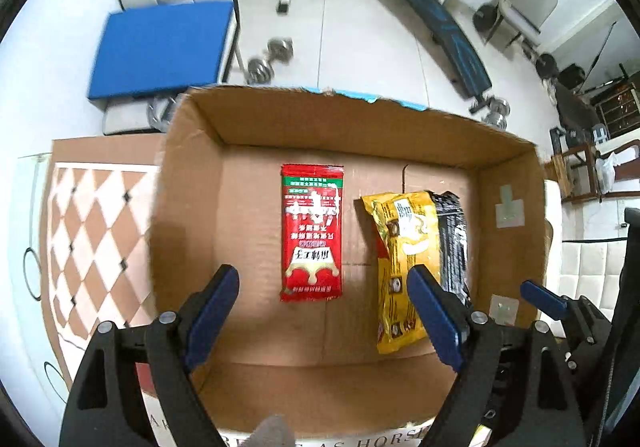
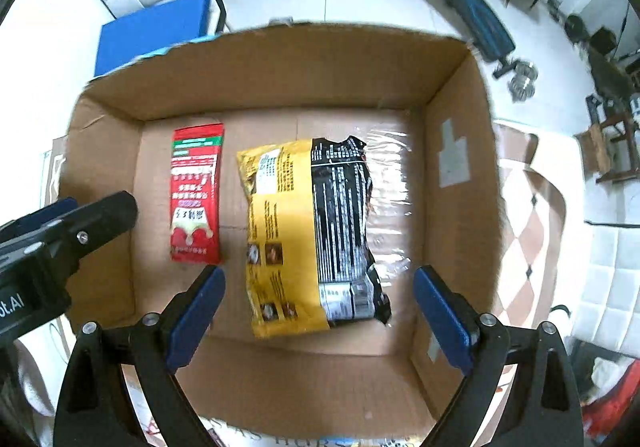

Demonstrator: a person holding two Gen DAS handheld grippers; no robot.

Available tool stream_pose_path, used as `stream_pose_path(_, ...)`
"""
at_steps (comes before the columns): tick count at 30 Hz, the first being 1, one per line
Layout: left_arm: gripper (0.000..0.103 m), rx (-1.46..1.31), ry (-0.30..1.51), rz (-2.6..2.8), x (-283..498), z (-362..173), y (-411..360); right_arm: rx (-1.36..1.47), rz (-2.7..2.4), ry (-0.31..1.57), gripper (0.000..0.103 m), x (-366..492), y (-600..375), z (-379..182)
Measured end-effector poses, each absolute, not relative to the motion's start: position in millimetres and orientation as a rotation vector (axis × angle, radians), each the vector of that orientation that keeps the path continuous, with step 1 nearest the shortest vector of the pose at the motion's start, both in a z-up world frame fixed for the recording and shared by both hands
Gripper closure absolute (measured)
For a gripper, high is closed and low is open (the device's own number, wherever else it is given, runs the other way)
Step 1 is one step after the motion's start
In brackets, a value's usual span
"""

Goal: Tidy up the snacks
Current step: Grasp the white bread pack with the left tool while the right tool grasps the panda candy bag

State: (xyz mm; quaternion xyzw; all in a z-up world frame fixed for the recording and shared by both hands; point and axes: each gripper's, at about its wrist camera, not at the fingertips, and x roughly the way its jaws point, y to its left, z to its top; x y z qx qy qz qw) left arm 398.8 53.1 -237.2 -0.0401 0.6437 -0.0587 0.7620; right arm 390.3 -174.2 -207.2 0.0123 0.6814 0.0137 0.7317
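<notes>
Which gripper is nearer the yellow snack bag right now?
Right. The right gripper is open directly over the yellow snack bag; the left gripper is centred beside it, nearer the red packet.

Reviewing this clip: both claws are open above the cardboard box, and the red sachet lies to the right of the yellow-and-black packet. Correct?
Not quite. The red foil sachet lies left of the yellow-and-black plastic snack packet, apart from it, as the right wrist view shows. Both claws, left and right, are open above the brown cardboard box.

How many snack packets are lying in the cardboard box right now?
2. A red packet lies flat left of centre; a yellow-and-black packet lies to its right. Both rest on the floor of the cardboard box, apart. None looks hidden.
</notes>
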Motion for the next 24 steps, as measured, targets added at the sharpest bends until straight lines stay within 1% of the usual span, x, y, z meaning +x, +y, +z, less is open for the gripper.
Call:
stream_pose_path(6, 0.017, -0.123, 1.293, -0.090, 349.1, -195.9, 66.6, 0.078, 0.038, 1.388, 0.006, 348.2, -181.3, -160.1)
stream_pose_path(7, 0.017, -0.130, 1.281, -0.084, 342.1, -190.6, 68.4, 0.090, 0.044, 1.379, 0.006, 349.0, -197.2, -160.2)
stream_pose_path(10, 0.017, -0.140, 1.255, -0.068, 314.8, -176.3, 75.9, 0.120, 0.059, 1.356, 0.006, 321.9, -202.2, -151.4)
stream_pose_path(11, 0.017, -0.137, 1.255, -0.055, 303.4, -174.8, 79.0, 0.137, 0.065, 1.357, 0.006, 312.5, -211.1, -162.9)
stream_pose_path(13, 0.017, -0.129, 1.260, -0.031, 279.4, -176.7, 85.5, 0.164, 0.079, 1.385, 0.006, 290.1, -216.7, -166.4)
stream_pose_path(15, 0.017, -0.124, 1.297, -0.012, 255.0, -189.4, 88.6, 0.165, 0.074, 1.429, 0.006, 267.0, -221.9, -178.8)
stream_pose_path(18, 0.017, -0.138, 1.409, 0.009, 215.0, -233.0, 97.4, 0.138, 0.074, 1.484, 0.008, 248.2, -232.4, -212.5)
stream_pose_path(20, 0.017, -0.146, 1.488, 0.024, 195.1, -265.5, 99.8, 0.131, 0.074, 1.526, 0.023, 244.6, -238.3, -237.8)
stream_pose_path(22, 0.017, -0.158, 1.570, 0.045, 174.0, -297.6, 101.9, 0.111, 0.078, 1.563, 0.031, 245.2, -242.5, -270.5)
stream_pose_path(24, 0.017, -0.169, 1.630, 0.063, 155.7, -325.9, 102.3, 0.065, 0.088, 1.593, 0.033, 246.6, -240.8, -294.7)
